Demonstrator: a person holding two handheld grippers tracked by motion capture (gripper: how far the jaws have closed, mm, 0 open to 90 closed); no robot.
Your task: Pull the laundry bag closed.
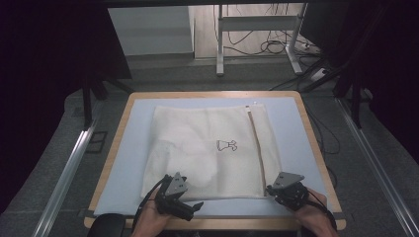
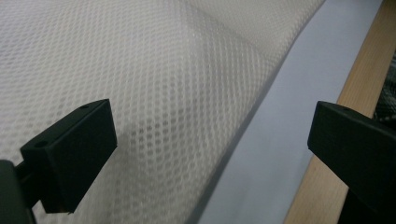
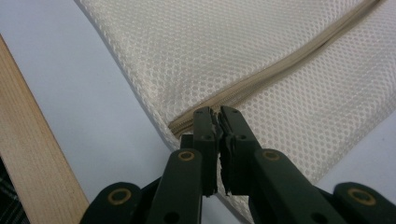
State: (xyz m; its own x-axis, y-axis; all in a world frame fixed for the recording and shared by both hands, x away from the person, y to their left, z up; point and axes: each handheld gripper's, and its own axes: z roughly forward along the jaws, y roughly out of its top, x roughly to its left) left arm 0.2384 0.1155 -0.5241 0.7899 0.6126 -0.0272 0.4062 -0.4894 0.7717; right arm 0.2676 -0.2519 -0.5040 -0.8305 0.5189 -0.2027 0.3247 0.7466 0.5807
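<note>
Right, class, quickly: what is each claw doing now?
Left claw: open, over the mesh bag.
Right claw: shut on the mesh bag's zipper end.

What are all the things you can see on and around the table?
mesh bag: one, cream, flat on the middle of the mat
zipper: one, beige, along the bag's right side
little drawing: one, black, on the bag's middle
mat: one, pale blue, covering the table
table: one, light wood rim
cables: several, dark, on the floor beyond the table
left gripper: one, black, fingers open over the bag's near edge
right gripper: one, black, fingers shut on the zipper's near end
</note>
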